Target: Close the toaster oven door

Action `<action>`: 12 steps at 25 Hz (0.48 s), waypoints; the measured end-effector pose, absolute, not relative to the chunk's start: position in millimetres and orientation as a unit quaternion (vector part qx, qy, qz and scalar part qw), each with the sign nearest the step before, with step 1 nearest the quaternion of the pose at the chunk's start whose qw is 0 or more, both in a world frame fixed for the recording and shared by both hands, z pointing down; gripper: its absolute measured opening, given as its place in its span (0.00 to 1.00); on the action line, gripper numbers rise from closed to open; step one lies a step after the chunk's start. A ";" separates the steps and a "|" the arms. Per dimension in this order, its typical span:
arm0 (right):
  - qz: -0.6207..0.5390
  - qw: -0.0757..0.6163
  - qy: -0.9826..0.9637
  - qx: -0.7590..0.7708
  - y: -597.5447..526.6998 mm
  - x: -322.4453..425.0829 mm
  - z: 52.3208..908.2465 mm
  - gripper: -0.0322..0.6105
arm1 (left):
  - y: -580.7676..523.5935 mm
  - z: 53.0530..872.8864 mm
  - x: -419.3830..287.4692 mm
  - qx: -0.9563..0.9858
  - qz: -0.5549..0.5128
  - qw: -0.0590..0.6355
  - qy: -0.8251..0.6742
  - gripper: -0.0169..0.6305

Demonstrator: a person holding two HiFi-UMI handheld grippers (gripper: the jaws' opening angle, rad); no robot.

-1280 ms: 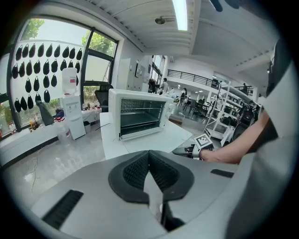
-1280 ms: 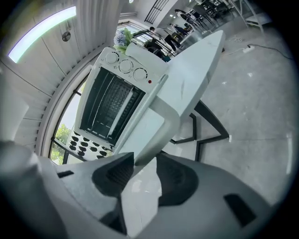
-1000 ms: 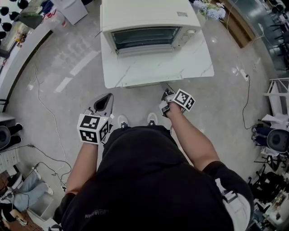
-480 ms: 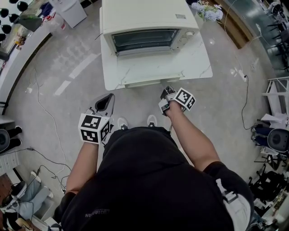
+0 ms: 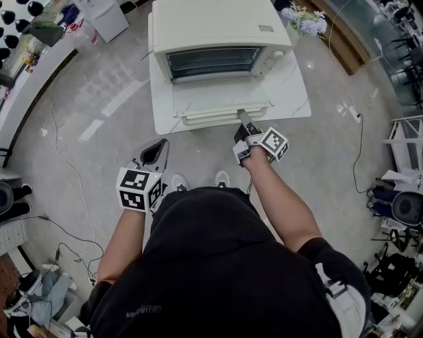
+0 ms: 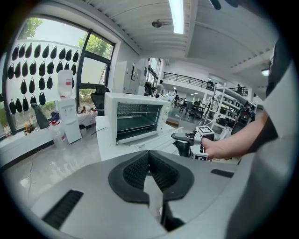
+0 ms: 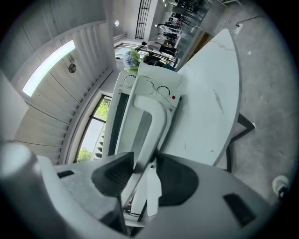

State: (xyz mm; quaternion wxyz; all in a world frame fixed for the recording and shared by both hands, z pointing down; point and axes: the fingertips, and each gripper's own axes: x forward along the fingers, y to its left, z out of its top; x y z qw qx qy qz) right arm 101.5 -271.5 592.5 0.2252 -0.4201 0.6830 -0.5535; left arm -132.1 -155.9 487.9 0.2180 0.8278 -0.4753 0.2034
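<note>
Cream boxy toaster oven [image 5: 215, 26]: glass door [image 5: 221, 99] lies flat open ahead of the right gripper [image 5: 244, 124], which is clamped on the pale handle bar [image 5: 208, 118]. Left gripper [image 5: 153, 152] is closed and empty.

Cream oven [image 5: 211, 23] at top centre of the frame; its glass door [image 5: 221, 98] lies folded down open, handle [image 5: 208, 119] lowest.

A pale, glossy floor [image 5: 86, 125] spread under a white marble-topped table [image 5: 291, 89]. Tall windows [image 6: 93, 70] lined one wall, a long ceiling light [image 6: 177, 14] shone overhead, and white shelving [image 6: 224, 109] stood further back.
</note>
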 end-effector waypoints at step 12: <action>-0.549 0.272 0.684 -0.395 -297.1 95.1 555.1 0.26 | -155.9 478.1 -130.3 0.829 0.189 0.219 -0.478 0.03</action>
